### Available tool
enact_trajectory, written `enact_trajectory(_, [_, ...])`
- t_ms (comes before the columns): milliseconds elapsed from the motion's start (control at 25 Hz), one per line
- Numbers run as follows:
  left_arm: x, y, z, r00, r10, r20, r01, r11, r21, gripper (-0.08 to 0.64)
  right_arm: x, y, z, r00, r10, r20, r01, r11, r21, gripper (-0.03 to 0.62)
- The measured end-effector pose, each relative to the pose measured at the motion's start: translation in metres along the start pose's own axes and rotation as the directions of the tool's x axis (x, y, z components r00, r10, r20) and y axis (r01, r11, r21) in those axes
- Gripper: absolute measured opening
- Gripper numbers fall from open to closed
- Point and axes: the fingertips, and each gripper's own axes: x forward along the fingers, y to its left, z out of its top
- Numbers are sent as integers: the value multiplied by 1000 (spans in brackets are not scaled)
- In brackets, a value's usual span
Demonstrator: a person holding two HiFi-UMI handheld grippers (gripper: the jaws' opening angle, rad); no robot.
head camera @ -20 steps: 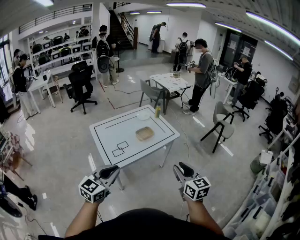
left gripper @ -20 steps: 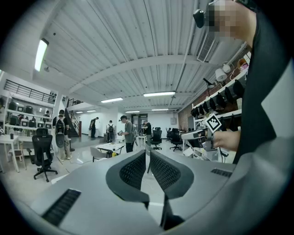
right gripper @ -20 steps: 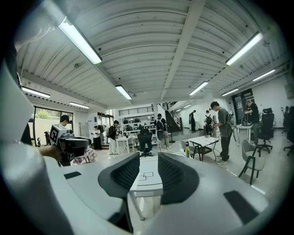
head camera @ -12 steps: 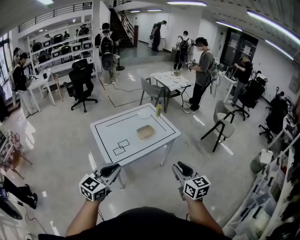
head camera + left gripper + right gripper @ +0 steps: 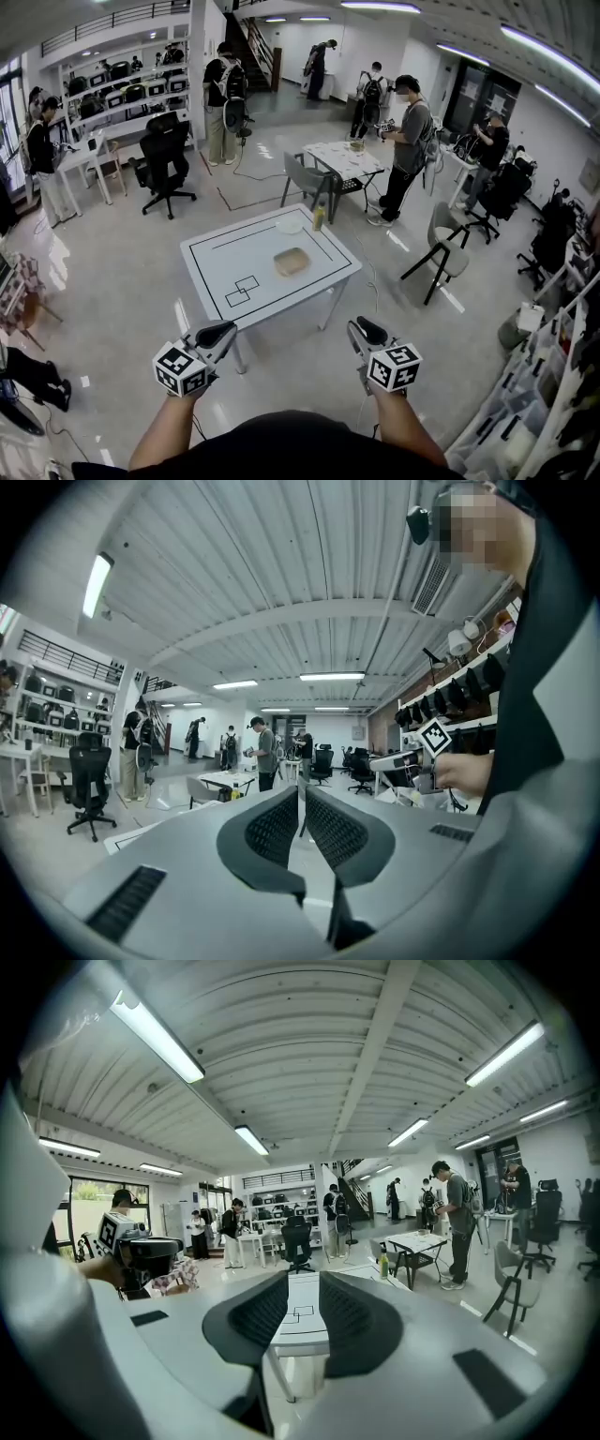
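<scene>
Left gripper (image 5: 222, 329), right gripper (image 5: 360, 327) near table (image 5: 217, 265)

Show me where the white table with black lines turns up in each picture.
Head view: table in the middle of the picture.
Left gripper view: only its corner, lower left, beside the jaws.
Right gripper view: centre, seen between the jaws.
Shared landmark: the black office chair.

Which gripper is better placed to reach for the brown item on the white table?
Right, probably. The right gripper points straight at the white table with the brown item, seen between its parted jaws; the left gripper aims past it. Both are far off.
</scene>
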Motion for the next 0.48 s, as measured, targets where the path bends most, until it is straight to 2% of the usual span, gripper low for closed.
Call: enact_trajectory(480, [61,8,-9,997,-27,-67,27,1000,-3,43,29,-59,-7,1000,-7,-8,8,999,53,109])
